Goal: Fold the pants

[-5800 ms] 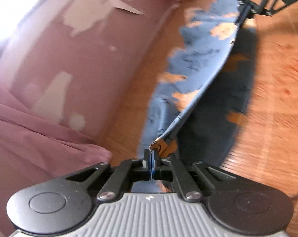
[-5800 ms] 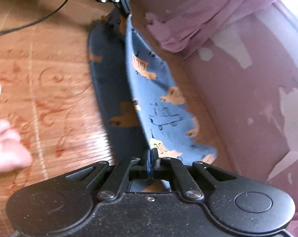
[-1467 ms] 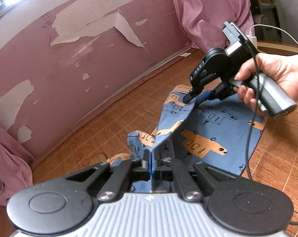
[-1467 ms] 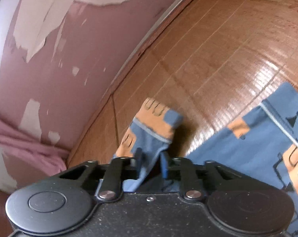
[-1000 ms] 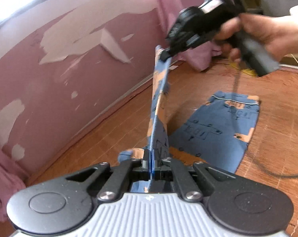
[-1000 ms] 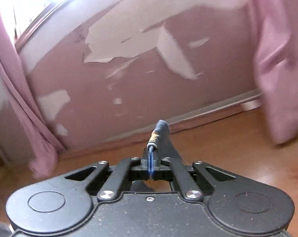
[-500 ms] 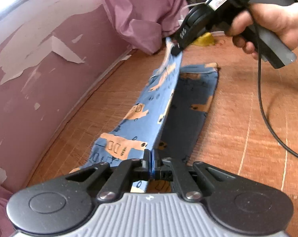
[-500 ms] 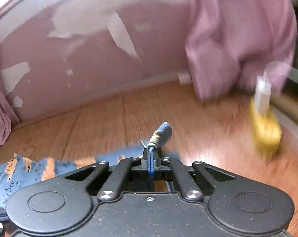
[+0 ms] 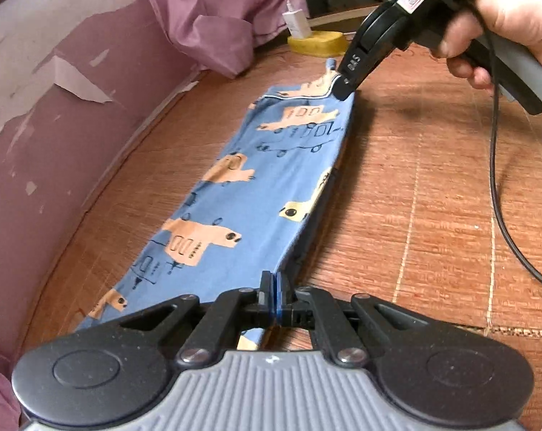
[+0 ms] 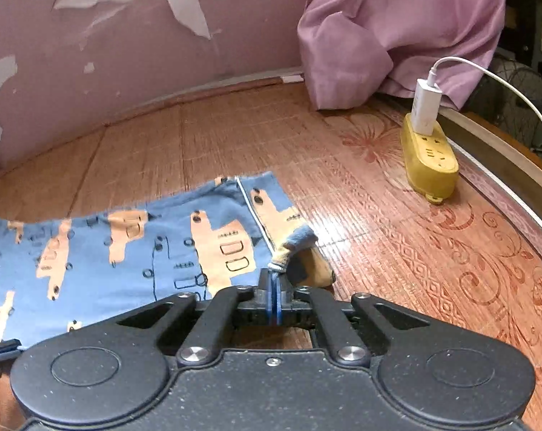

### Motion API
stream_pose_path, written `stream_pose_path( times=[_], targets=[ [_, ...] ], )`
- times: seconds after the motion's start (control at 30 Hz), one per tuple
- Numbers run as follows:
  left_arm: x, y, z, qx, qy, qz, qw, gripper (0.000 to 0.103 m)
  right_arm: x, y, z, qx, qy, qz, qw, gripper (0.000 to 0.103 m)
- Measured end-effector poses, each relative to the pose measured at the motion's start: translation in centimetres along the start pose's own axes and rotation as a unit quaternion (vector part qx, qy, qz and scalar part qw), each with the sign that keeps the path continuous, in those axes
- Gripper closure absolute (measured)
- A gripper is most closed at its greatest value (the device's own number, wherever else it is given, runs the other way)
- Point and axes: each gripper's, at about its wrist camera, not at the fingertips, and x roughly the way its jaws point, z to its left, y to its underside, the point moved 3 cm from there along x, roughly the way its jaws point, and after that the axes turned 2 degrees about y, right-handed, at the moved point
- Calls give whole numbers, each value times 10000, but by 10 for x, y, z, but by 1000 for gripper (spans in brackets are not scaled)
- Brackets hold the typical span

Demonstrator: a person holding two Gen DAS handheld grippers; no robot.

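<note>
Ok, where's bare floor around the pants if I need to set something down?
The widest bare floor is right of the pants, though a black cable crosses it. A narrower strip runs between pants and wall. It's crowded past the far end: power strip, white charger, curtain. Both the left gripper and right gripper grip the fabric.

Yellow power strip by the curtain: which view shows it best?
The right wrist view: the power strip sits whole on the floor, sockets and white charger clear. The left wrist view shows only a far, small sliver of it beside the right gripper.
</note>
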Motion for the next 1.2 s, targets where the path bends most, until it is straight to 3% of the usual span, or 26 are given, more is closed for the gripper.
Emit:
stream_pose_path(
  times=[0.07, 0.1, 0.13, 0.17, 0.2, 0.27, 0.33, 0.4, 0.47, 0.57, 0.63, 0.7, 0.8, 0.87, 0.9, 1.0, 1.03, 1.1, 1.17, 1.2],
  targets=[
    [-2, 3, 2, -146, 129, -16, 9998, 87, 2, 2, 0, 39, 61, 41, 10000, 86],
    [-4, 5, 7, -312, 198, -32, 9993, 80, 0, 2, -1, 41, 82, 8, 10000, 77],
    [-8, 7, 11, -458, 190, -47, 9988, 60, -4, 2, -2, -16, 209, -90, 9997, 69],
    [-12, 8, 16, -610, 170, -99, 9979, 43, -9, 0, 0, -134, 396, -303, 9987, 53],
    [-20, 10, 23, -855, 141, -219, 9960, 39, -12, -3, 0, -227, 492, -481, 9974, 41],
    [-34, 18, 38, -1348, -16, -381, 9901, 32, -22, -7, 9, -545, 602, -922, 9924, 30],
    [-46, 33, 62, -2032, -450, -384, 9774, 24, -27, -8, 22, -851, 334, -1234, 9881, 25],
    [-53, 56, 89, -2752, -915, -226, 9568, 23, -26, -3, 39, -1217, -104, -1324, 9836, 25],
    [-56, 88, 117, -3434, -1346, 143, 9294, 23, -20, 4, 59, -1637, -506, -1179, 9781, 29],
    [-64, 144, 152, -4269, -1880, 593, 8826, 27, -6, 13, 75, -1785, -876, -698, 9775, 34],
    [-71, 175, 166, -4720, -2021, 742, 8549, 28, 3, 15, 77, -1656, -930, -375, 9811, 35],
    [-79, 202, 176, -5055, -2114, 799, 8327, 28, 9, 13, 71, -1351, -1007, -218, 9855, 33],
    [-91, 232, 185, -5456, -2089, 700, 8085, 27, 12, 10, 69, -1199, -1005, -154, 9876, 32],
    [-96, 246, 188, -5611, -1955, 568, 8023, 28, 11, 11, 70, -1155, -971, -105, 9885, 32],
    [-99, 250, 189, -5557, -1936, 601, 8063, 28, 10, 11, 70, -1133, -974, -45, 9888, 30],
    [-100, 249, 184, -5086, -1914, 940, 8342, 29, 5, 14, 71, -1134, -952, 207, 9888, 28],
    [-102, 249, 180, -5003, -1885, 984, 8393, 29, 2, 15, 72, -1147, -970, 323, 9881, 27],
    [-106, 253, 179, -4963, -1820, 1067, 8421, 29, -7, 22, 77, -1367, -1015, 493, 9842, 27],
    [-110, 256, 181, -4994, -1782, 1205, 8392, 29, -15, 27, 79, -1473, -1097, 625, 9810, 28],
    [-111, 254, 182, -4969, -1811, 1308, 8385, 29, -19, 28, 79, -1443, -1188, 656, 9802, 33]
  ],
)
